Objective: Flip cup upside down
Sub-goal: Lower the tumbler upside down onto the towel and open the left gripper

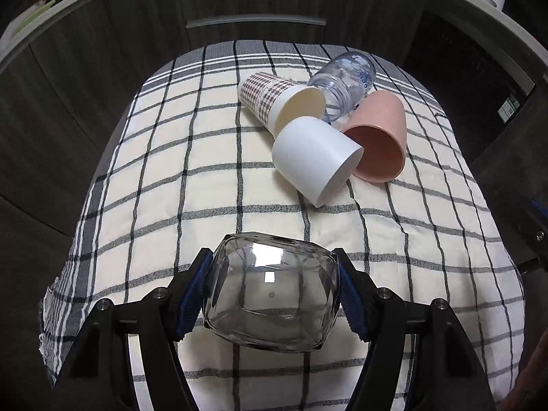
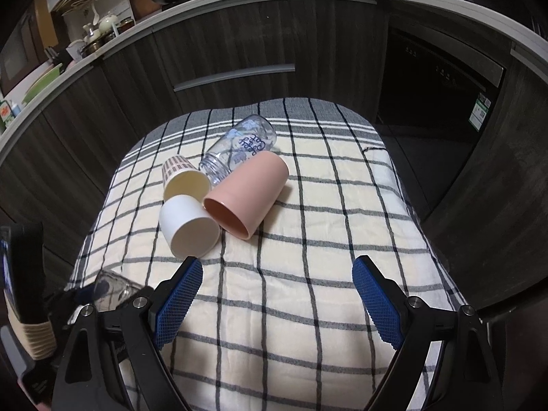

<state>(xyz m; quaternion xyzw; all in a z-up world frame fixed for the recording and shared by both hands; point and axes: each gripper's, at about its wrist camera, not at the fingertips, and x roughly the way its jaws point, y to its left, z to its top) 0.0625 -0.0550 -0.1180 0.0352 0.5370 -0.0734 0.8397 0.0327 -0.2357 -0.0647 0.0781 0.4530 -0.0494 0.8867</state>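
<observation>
My left gripper (image 1: 272,291) is shut on a clear faceted glass cup (image 1: 270,291), its blue pads pressing both sides, base facing the camera, low over the checked cloth (image 1: 205,188). The glass cup also shows at the lower left of the right wrist view (image 2: 113,289). My right gripper (image 2: 277,294) is open and empty above the cloth (image 2: 308,239). Ahead lie a white cup (image 1: 315,157) (image 2: 188,226), a pink cup (image 1: 380,140) (image 2: 246,195), a plaid paper cup (image 1: 277,97) (image 2: 183,178) and a clear bottle (image 1: 346,84) (image 2: 239,152), all on their sides and touching.
Dark cabinet fronts with a metal handle (image 2: 234,77) stand behind the table. A dark oven front (image 2: 441,102) is at the right. The counter (image 2: 171,3) above holds pans and jars. The cloth's edges drop off left and right.
</observation>
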